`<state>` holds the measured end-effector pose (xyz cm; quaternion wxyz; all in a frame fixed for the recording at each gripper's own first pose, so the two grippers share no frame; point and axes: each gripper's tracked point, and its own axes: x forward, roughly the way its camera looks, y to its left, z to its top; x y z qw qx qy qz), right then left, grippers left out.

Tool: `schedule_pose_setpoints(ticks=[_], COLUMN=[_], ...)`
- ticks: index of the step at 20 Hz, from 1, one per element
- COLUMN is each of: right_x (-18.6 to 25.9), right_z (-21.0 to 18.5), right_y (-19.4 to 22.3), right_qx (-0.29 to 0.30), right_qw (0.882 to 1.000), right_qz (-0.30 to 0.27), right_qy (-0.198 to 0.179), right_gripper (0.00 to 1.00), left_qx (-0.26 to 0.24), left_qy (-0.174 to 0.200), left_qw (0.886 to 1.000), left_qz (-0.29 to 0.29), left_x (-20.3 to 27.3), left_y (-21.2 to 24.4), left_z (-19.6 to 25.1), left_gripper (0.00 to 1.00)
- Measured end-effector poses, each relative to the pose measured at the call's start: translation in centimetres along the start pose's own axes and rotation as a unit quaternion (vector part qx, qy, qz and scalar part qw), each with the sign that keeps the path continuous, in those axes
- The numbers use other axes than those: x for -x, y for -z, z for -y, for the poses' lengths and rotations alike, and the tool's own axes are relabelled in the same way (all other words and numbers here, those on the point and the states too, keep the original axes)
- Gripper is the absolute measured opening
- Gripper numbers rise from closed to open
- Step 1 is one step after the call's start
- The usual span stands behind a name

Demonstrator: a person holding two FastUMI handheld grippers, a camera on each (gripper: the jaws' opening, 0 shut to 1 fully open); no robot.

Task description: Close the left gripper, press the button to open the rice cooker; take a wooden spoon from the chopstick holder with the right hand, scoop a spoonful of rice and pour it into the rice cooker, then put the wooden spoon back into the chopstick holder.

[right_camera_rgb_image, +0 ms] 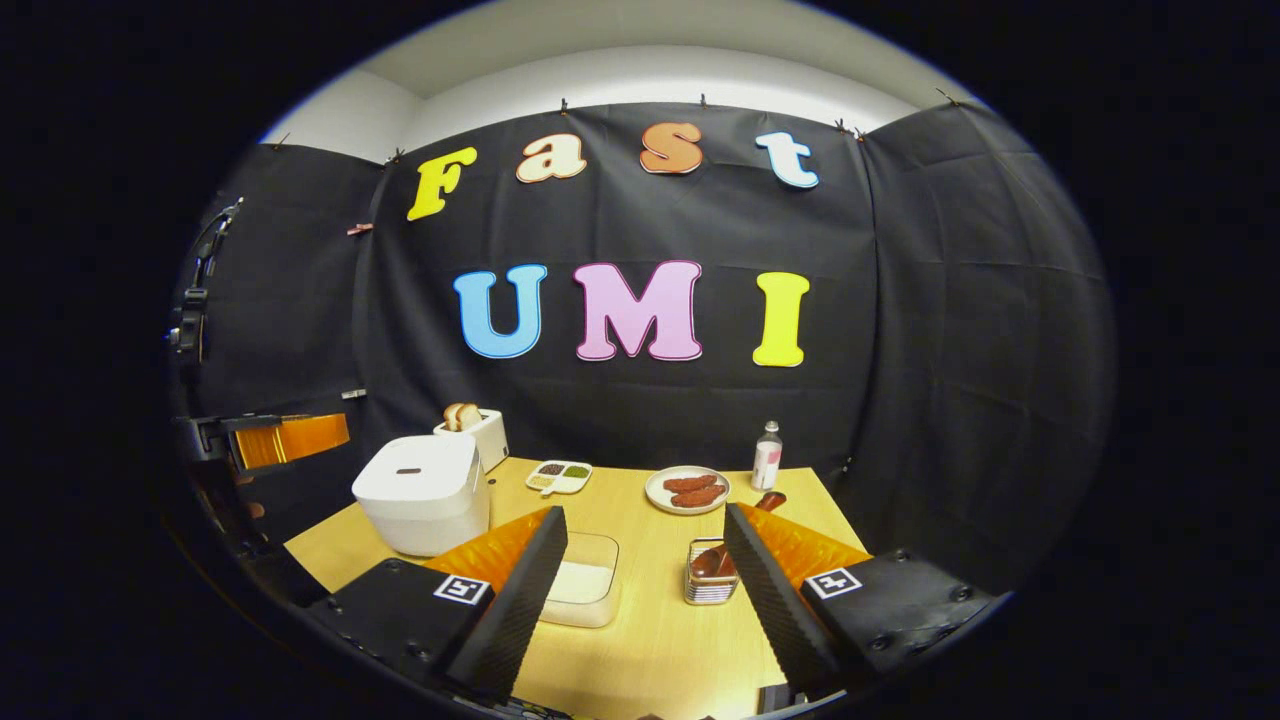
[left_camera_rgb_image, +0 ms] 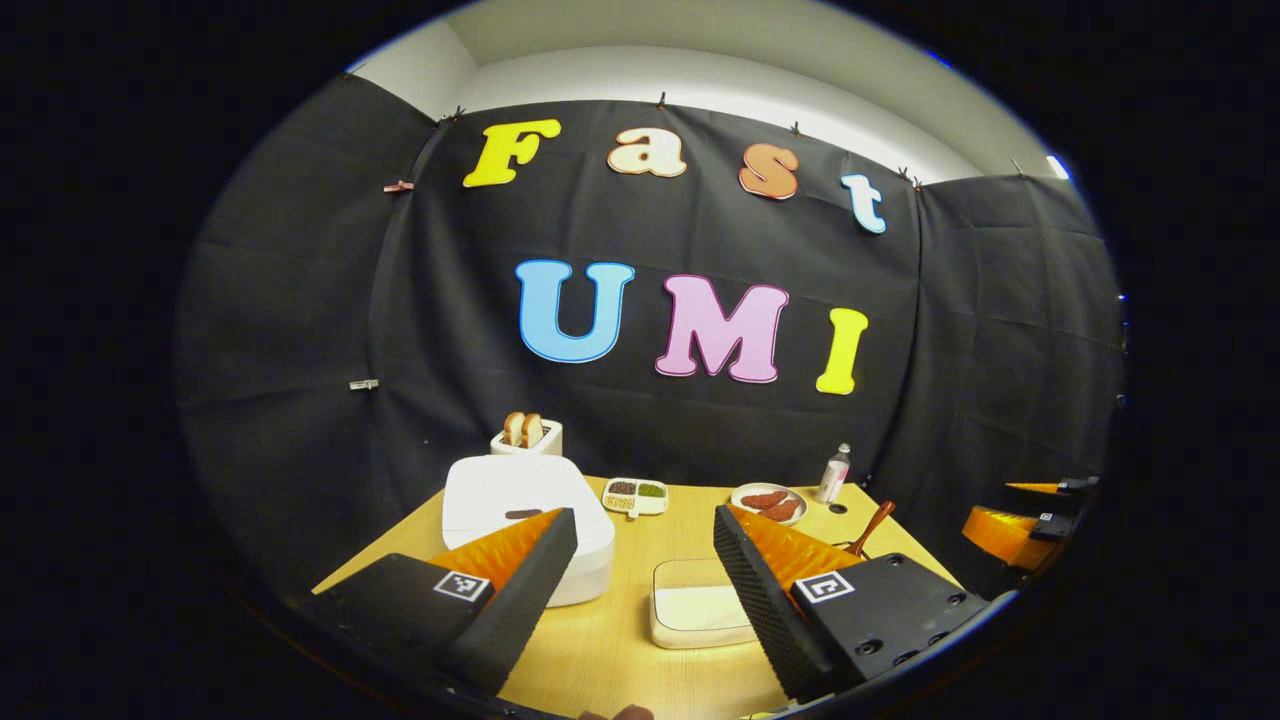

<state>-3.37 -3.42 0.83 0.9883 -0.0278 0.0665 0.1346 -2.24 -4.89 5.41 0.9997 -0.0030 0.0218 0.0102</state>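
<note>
- While both tools hung above the table's near edge, the left gripper [left_camera_rgb_image: 645, 570] and right gripper [right_camera_rgb_image: 645, 575] stood released, jaws wide, grasping nothing
- Just beyond lay the rice container [right_camera_rgb_image: 583, 590], with the wooden spoon [right_camera_rgb_image: 715, 557] standing in the chopstick holder [right_camera_rgb_image: 710, 585] beside it
- Farther left sat the rice cooker [right_camera_rgb_image: 422, 492], lid down; pressing with jaws apart would likely straddle its button and miss

The wooden table [right_camera_rgb_image: 660, 640] carries a rice cooker [right_camera_rgb_image: 422, 493], toaster [right_camera_rgb_image: 478, 433], rice container [right_camera_rgb_image: 583, 590], chopstick holder [right_camera_rgb_image: 710, 585] and plates [right_camera_rgb_image: 687, 489].
</note>
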Motion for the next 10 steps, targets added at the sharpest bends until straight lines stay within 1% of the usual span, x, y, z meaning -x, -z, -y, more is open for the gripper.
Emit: schedule_pose_setpoints(ticks=[2, 4, 6, 7, 9, 10], right_x=[0.9, 1.5, 1.8, 1.9, 1.9, 1.8], right_z=[1.4, 2.4, 2.3, 2.3, 2.1, 1.9], right_y=[0.4, 0.7, 0.9, 0.6, 0.3, 0.4], right_qx=[-0.001, -0.013, -0.025, -0.025, -0.022, -0.021], right_qw=[1.000, 1.000, 0.999, 0.999, 0.999, 0.999], right_qz=[-0.002, -0.007, -0.014, -0.012, -0.008, -0.011], right_qy=[-0.007, -0.008, -0.017, -0.022, -0.028, -0.028], right_gripper=[0.98, 0.98, 0.98, 0.98, 0.98, 0.98], left_qx=[0.001, 0.015, 0.036, 0.040, 0.032, 0.034], left_qy=[-0.015, -0.033, -0.040, -0.042, -0.056, -0.056], left_qw=[1.000, 0.999, 0.999, 0.998, 0.998, 0.998], left_qz=[0.003, 0.003, -0.002, -0.003, -0.004, -0.005], left_x=[1.3, 2.4, 3.2, 3.5, 3.9, 3.9], left_y=[-0.3, -0.3, -0.2, -0.3, -0.5, -0.3], left_z=[0.0, 0.0, 0.3, 0.2, -1.0, -1.3], left_gripper=[0.95, 0.95, 0.95, 0.95, 0.95, 0.95])
